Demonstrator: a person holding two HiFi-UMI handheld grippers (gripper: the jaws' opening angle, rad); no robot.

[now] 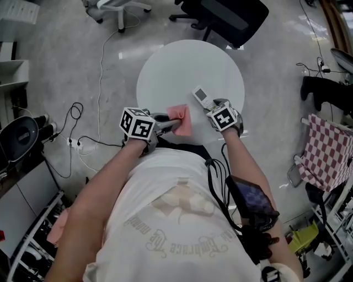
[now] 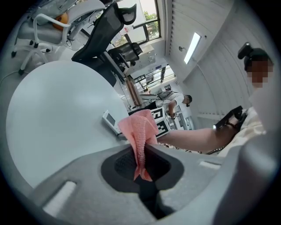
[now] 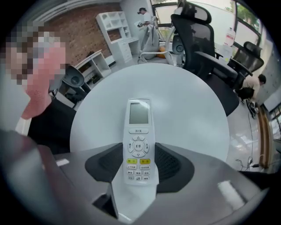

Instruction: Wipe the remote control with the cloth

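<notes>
A white remote control (image 3: 138,145) with a small screen and yellow buttons stands between the pads of my right gripper (image 3: 139,169), which is shut on its lower half. Its screen end points out over the round white table (image 1: 165,71). In the head view the remote (image 1: 199,95) sticks out beyond the right gripper (image 1: 212,107) near the table's front edge. My left gripper (image 2: 141,169) is shut on a pink cloth (image 2: 140,132), which stands up from the jaws. The cloth (image 1: 183,118) hangs just left of the remote (image 2: 110,122), a short gap apart.
A black office chair (image 1: 231,16) stands behind the table and a white one (image 1: 118,6) at the back left. Cables and a power strip (image 1: 74,142) lie on the floor at left. A red checked cloth (image 1: 325,148) hangs at right. Shelving (image 1: 14,71) lines the left side.
</notes>
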